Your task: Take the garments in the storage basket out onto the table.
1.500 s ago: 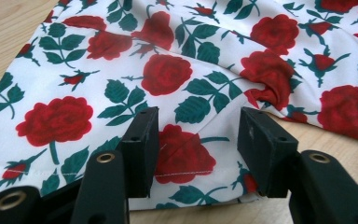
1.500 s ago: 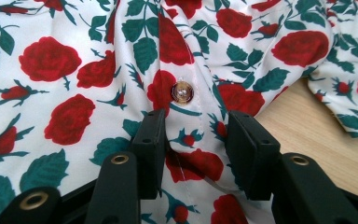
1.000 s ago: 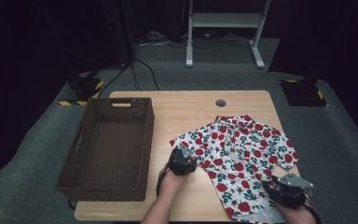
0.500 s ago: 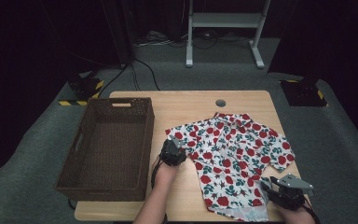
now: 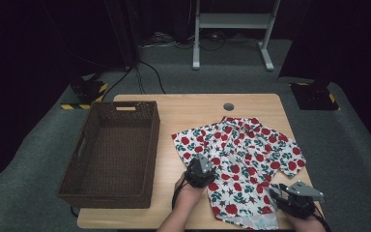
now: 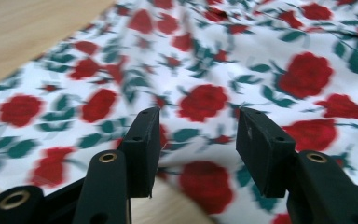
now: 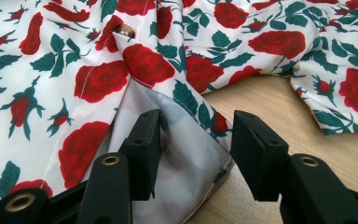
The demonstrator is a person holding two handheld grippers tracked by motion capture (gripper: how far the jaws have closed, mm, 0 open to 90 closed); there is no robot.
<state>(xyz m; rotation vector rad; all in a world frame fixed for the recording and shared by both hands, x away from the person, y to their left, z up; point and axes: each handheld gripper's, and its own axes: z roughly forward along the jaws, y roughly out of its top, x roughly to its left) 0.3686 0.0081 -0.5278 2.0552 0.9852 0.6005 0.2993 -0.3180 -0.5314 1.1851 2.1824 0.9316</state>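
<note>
Both jaws stand spread, pinching nothing: your left hand-held gripper (image 5: 202, 170) over the shirt (image 5: 244, 150), right hand-held gripper (image 5: 290, 197) at its hem. Grab carelessly and the shirt bunches beside the basket (image 5: 113, 154).

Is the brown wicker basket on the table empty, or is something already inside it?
Empty. The high view looks straight into the basket and shows bare woven bottom; the rose-print shirt lies spread on the table beside it.

A dark wicker basket (image 5: 110, 153) sits on the left part of the wooden table (image 5: 183, 113). A round hole (image 5: 228, 106) lies near the table's top edge. At the upper centre, a white stand (image 5: 232, 29) rests on grey carpet, with cables (image 5: 149, 72) running at upper left.
</note>
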